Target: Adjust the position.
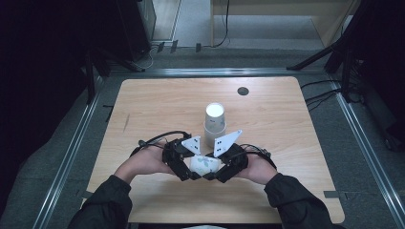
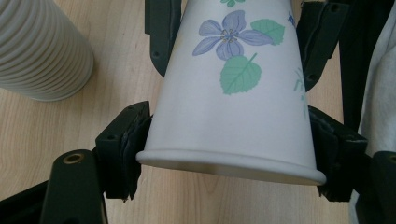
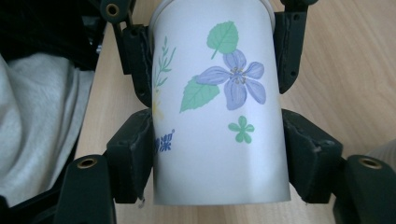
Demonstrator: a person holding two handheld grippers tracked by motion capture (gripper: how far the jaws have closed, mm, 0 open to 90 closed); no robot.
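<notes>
A white paper cup printed with purple flowers and green leaves [image 1: 204, 164] lies sideways between both grippers, near the table's front edge. My left gripper [image 1: 193, 172] comes in from the left. Its pads [image 2: 128, 154] press on the cup [image 2: 233, 107] at its rolled rim, so it is shut on the cup. My right gripper [image 1: 213, 172] comes in from the right. Its pads [image 3: 135, 154] press on the cup [image 3: 219, 116] near its base, so it is also shut on the cup. In each gripper view the other gripper's jaws clamp the far end.
A stack of white ribbed cups [image 1: 215, 124] stands upright just behind the grippers, also at the left gripper view's top left as the ribbed stack [image 2: 42, 51]. The wooden table [image 1: 286, 143] has a dark round grommet [image 1: 243, 91] at the back. Metal rails border the table.
</notes>
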